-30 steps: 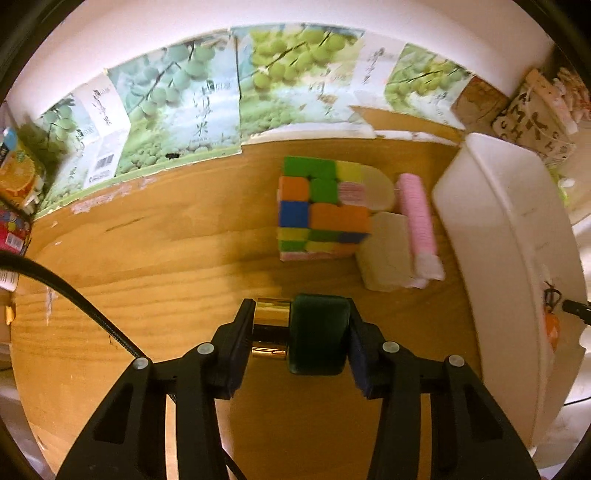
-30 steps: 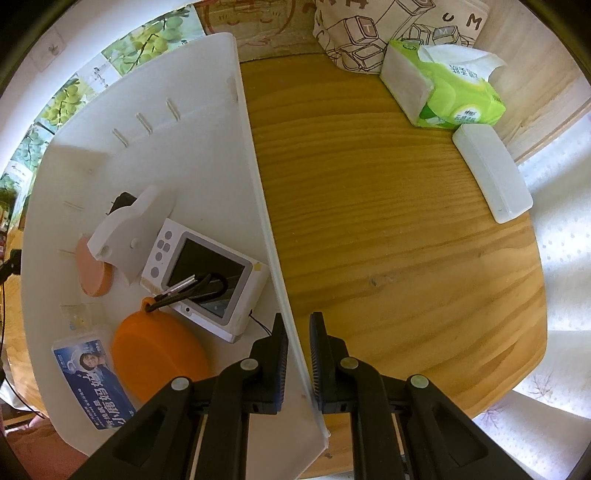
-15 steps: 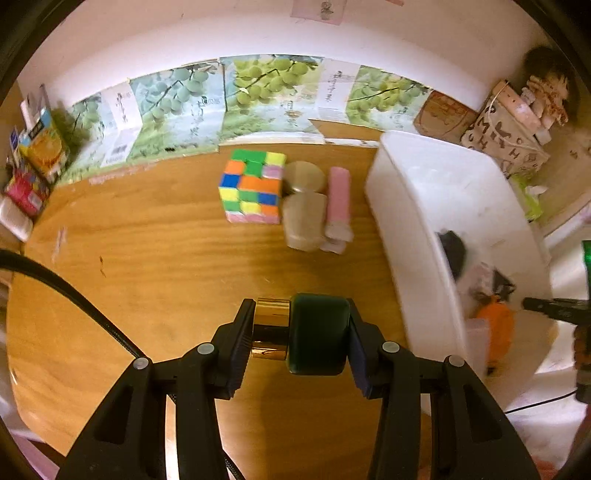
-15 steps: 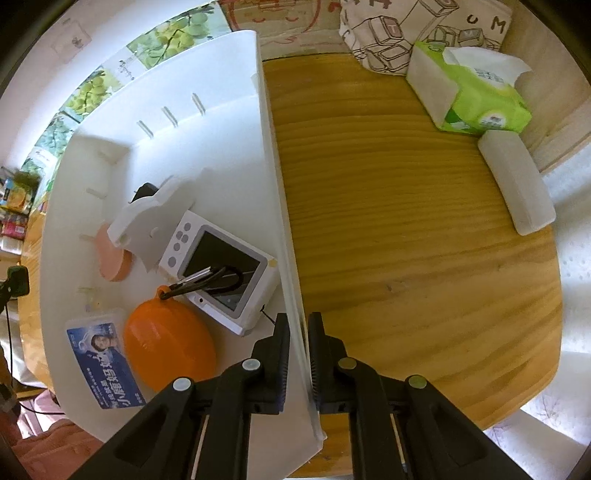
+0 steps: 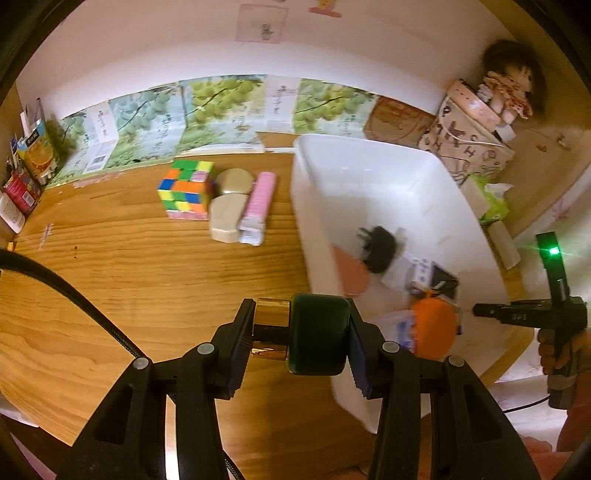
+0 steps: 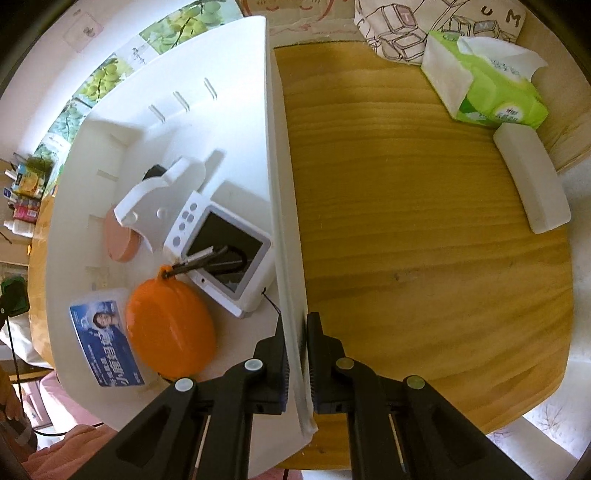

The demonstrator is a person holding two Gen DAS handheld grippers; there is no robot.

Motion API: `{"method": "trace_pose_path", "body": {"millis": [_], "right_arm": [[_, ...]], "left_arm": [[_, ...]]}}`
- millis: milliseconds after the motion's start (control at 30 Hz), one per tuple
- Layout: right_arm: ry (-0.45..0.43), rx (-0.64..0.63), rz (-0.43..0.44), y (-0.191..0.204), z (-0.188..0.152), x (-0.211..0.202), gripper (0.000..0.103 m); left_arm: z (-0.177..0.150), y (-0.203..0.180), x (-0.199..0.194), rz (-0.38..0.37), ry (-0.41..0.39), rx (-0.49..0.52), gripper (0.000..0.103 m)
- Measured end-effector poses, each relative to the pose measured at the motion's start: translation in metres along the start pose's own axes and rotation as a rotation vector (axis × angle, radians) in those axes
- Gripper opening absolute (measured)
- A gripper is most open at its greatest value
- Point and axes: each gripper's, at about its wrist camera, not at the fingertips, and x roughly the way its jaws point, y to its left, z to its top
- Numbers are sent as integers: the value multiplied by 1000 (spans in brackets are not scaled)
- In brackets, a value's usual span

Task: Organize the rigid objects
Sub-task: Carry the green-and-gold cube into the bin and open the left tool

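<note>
My left gripper (image 5: 301, 336) is shut on a dark green bottle with a gold cap (image 5: 317, 338), held sideways above the wooden table just left of the white bin (image 5: 373, 173). My right gripper (image 6: 295, 363) is shut on the bin's near side wall (image 6: 275, 155). Inside the bin lie an orange round case (image 6: 170, 325), a white screen device (image 6: 221, 254), a blue card packet (image 6: 105, 341), a white plastic piece (image 6: 162, 195) and a pink disc (image 6: 118, 243). A colour cube (image 5: 184, 190), two beige blocks (image 5: 227, 216) and a pink tube (image 5: 256, 206) sit on the table.
Green printed cartons (image 5: 207, 110) line the back wall, with juice packs (image 5: 35, 155) at far left. A tissue pack (image 6: 487, 88), a white case (image 6: 530, 181) and a printed bag (image 6: 424, 26) lie right of the bin. A hand (image 5: 561, 354) holds the right gripper's handle.
The left gripper has carried the green bottle up and to the right, bringing the bin's inside into its view. The right gripper's jaws have closed fully onto the bin wall.
</note>
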Motion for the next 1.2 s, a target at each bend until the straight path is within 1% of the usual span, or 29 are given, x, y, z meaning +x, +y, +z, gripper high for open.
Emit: {"method": "trace_pose_path", "body": {"millis": [67,300,500,600,667,733,900,1067,1133,1200], "right_arm": [[8,-16,5,0,-1,0,8],[46,-60,46,-6,-9,1,8],[46,-60,49,-9,-13,-1,8],[44,-92,35,-6,-13,-3,8],[52,-128,34,0,-10,-2,8],[55,-135,40,0,-9,-3,8],[77,-189,32,8,-5,-1,8],[90,-210,37,12,-4,1,9],[93,-218,36,13,-4,2,9],[97,-217,35,18,-3,2,9]], "left_arm": [[-2,-11,0,-13,2,9,49],[-4,-62,8,-65,13,107,49],[0,-101,20,-107,15,153,49],[1,-118,25,-112,15,193,49],[3,-125,28,-117,17,203,49],[5,-133,31,-128,19,217,49],[8,-145,37,-123,19,243,49],[11,-149,41,-114,22,236,50],[12,-149,44,-106,34,237,51],[15,-148,42,-111,27,231,57]]}}
